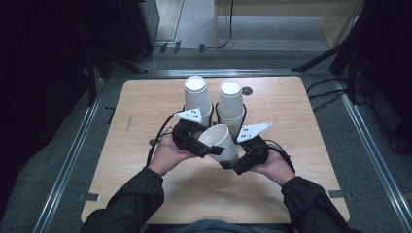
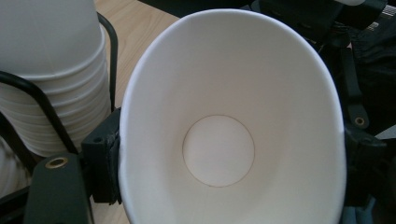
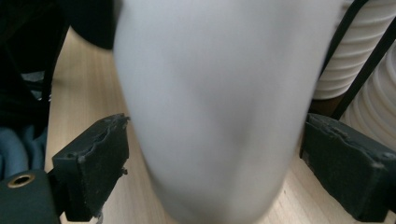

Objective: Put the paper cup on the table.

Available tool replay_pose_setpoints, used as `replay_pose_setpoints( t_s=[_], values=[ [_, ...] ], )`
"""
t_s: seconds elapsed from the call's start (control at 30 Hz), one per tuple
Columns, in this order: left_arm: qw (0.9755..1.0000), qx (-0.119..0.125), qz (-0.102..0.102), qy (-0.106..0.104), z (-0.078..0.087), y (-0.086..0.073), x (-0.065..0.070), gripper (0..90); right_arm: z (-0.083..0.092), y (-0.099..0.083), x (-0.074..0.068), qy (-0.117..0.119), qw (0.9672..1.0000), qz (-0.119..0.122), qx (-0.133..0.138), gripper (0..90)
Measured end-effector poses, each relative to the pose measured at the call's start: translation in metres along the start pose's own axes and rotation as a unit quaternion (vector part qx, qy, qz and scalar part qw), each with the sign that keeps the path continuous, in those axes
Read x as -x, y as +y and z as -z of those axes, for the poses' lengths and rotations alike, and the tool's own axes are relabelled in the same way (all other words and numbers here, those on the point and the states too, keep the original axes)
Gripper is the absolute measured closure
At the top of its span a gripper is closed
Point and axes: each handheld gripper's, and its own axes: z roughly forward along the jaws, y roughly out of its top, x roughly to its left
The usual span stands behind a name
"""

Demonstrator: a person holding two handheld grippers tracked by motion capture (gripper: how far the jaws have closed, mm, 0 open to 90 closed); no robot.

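Observation:
A single white paper cup [image 1: 219, 141] hangs tilted over the middle of the wooden table [image 1: 141, 160], its mouth toward the left hand. My left gripper [image 1: 210, 148] is shut on the cup's rim. In the left gripper view its pads [image 2: 105, 161] squeeze the cup [image 2: 219, 149] into an oval. My right gripper [image 1: 234, 163] is at the cup's bottom end. In the right gripper view the cup [image 3: 215, 107] sits between its open jaws, and a narrow gap shows beside each of the pads [image 3: 100, 158].
Two stacks of upside-down white cups [image 1: 197, 97] [image 1: 230, 99] stand in black wire holders just behind the grippers. The left stack [image 2: 51, 70] is close beside the left jaw. Ribbed cup rims [image 3: 355, 56] lie right of the right gripper. Dark floor and stands surround the table.

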Motion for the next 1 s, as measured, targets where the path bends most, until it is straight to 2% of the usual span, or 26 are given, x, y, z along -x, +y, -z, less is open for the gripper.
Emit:
replay_pose_setpoints(
  t_s=[0.23,0.27,0.4,0.43,0.47,0.5,0.57,0.6,0.8,0.93,1.0],
  values=[
    [0.9997,-0.011,-0.012,0.017,0.005,-0.001,-0.001,17.9,0.013,0.000,0.001,-0.002,0.9999,-0.007,0.007,9.2],
    [0.9995,-0.013,-0.016,0.023,0.006,-0.002,-0.001,17.9,0.014,-0.001,0.001,-0.002,0.9999,-0.010,0.004,9.2],
    [0.9993,-0.019,-0.017,0.025,0.006,-0.003,-0.001,17.9,0.017,-0.002,0.001,-0.003,1.0000,-0.007,-0.006,9.5],
    [0.9990,-0.026,-0.023,0.029,0.006,-0.003,-0.002,17.9,0.018,-0.003,0.001,-0.011,0.9998,0.002,-0.014,11.2],
    [0.9990,-0.026,-0.023,0.029,0.006,-0.003,-0.002,17.9,0.018,-0.003,0.001,-0.011,0.9998,0.002,-0.014,11.2],
    [0.9987,-0.037,-0.027,0.025,0.006,-0.004,-0.002,17.9,0.021,-0.005,0.001,-0.019,0.9997,0.008,-0.014,13.8],
    [0.9987,-0.038,-0.025,0.023,0.005,-0.004,-0.001,17.8,0.022,-0.005,0.001,-0.020,0.9997,0.006,-0.015,13.8],
    [0.9980,-0.048,-0.033,0.026,0.005,-0.005,0.000,17.8,0.025,-0.005,0.001,-0.024,0.9996,0.004,-0.012,13.8],
    [0.9965,-0.063,-0.046,0.032,0.004,-0.007,0.001,17.8,0.029,-0.005,0.001,-0.030,0.9995,0.004,-0.008,13.8],
    [0.9953,-0.069,-0.054,0.042,0.006,-0.010,0.003,17.8,0.031,-0.007,0.002,-0.053,0.9985,-0.004,-0.009,14.0],
    [0.9948,-0.072,-0.057,0.045,0.008,-0.011,0.002,17.8,0.031,-0.007,0.002,-0.056,0.9984,-0.006,-0.009,14.0]
  ],
)
